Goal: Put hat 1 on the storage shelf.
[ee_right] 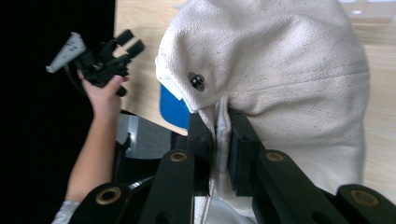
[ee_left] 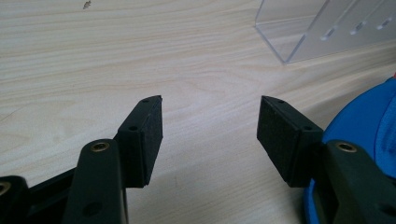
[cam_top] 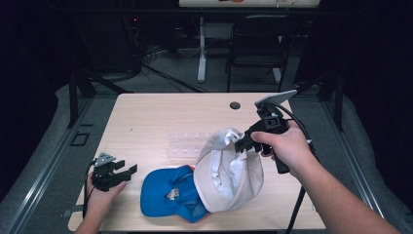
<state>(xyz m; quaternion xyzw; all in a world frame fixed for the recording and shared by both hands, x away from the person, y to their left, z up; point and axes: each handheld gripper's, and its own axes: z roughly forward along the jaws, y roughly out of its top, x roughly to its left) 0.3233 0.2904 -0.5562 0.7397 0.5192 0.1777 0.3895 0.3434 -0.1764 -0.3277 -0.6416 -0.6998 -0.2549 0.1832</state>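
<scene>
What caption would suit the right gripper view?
Right claw shut on the cream cap, lifted over the blue cap.

The white cap [cam_top: 229, 168] hides part of the blue cap [cam_top: 168, 192]. Beyond the left claw [ee_left: 210, 133], the clear stand [ee_left: 322, 28] is cut by the edge.

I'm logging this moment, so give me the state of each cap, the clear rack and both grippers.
White cap: lifted, pinched by right gripper.
Blue cap: flat on table, partly under white cap.
Clear rack: empty.
Left gripper: jaws open, empty.
Right gripper: jaws shut on white cap.
</scene>
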